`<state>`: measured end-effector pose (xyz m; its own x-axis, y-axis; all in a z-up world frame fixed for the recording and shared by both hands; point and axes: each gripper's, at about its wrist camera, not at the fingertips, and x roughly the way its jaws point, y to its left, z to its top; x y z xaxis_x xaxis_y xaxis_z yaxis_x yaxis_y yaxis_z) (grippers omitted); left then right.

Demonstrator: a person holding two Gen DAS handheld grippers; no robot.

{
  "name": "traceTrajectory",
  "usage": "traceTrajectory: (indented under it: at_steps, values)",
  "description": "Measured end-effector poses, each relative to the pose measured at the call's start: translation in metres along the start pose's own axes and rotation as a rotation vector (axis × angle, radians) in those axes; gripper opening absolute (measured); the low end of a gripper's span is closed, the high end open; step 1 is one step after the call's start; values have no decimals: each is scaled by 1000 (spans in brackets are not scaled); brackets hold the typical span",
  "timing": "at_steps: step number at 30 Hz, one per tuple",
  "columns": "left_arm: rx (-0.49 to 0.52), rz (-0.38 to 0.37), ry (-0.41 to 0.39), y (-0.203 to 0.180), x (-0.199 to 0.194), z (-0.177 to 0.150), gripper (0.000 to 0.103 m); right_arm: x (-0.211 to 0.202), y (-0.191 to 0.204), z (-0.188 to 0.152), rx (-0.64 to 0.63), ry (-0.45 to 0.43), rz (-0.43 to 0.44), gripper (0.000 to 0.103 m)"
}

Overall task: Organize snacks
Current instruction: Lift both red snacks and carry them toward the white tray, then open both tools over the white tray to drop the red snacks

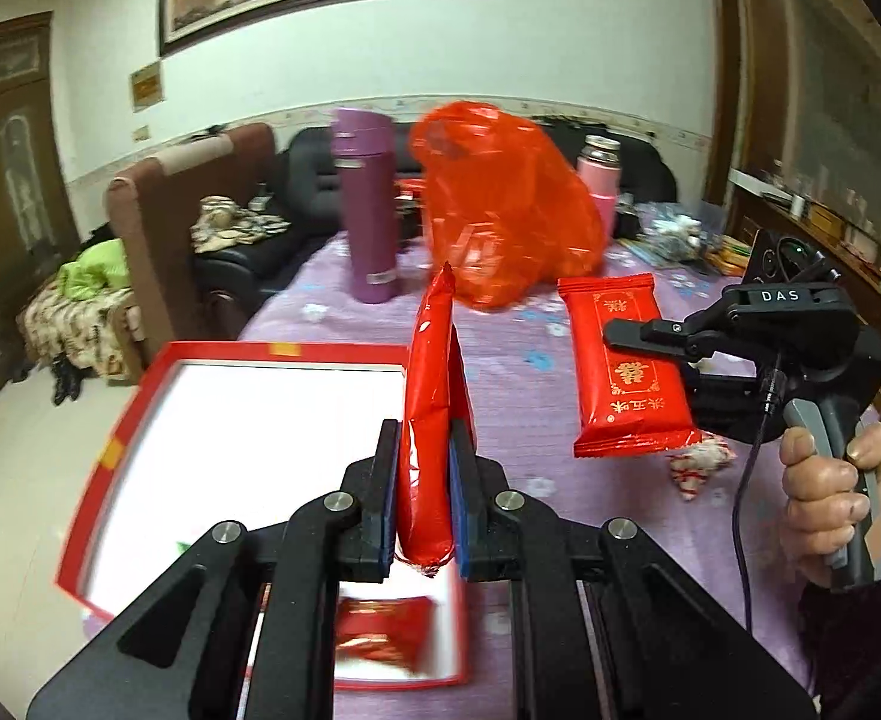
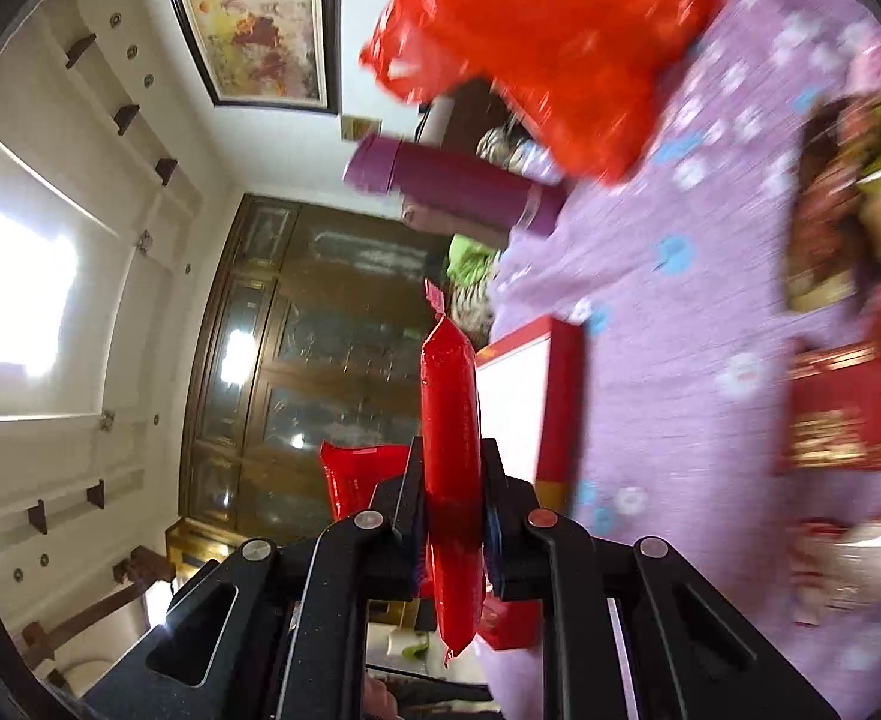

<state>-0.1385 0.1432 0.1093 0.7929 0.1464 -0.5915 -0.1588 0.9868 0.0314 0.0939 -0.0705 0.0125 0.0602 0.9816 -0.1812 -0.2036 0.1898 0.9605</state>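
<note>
My left gripper (image 1: 425,438) is shut on a red snack packet (image 1: 431,360), held edge-on and upright over the right side of a red box (image 1: 224,352) with a white inside. Another red packet (image 1: 380,630) lies in that box, below my fingers. To the right, a hand (image 1: 830,480) holds my right gripper (image 1: 632,360), which is shut on a second red packet (image 1: 626,414) above the purple cloth. In the right wrist view, which is rolled sideways, the right gripper (image 2: 451,450) clamps that packet (image 2: 447,372), with the red box (image 2: 560,396) just beyond it.
A red plastic bag (image 1: 500,204), a purple flask (image 1: 368,210) and a pink bottle (image 1: 599,180) stand at the back of the table. A small wrapped sweet (image 1: 698,462) lies under the right gripper. More red packs (image 2: 842,420) lie on the cloth.
</note>
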Motion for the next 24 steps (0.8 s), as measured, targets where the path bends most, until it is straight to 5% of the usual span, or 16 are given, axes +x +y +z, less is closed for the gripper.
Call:
traceTrajectory:
  at_steps: [13,24]
  values:
    - [-63,106,20,49,11,-18,12,128,10,-34,-3,174,-12,17]
    - [-81,130,40,60,20,-23,12,150,3,-41,-26,221,-23,17]
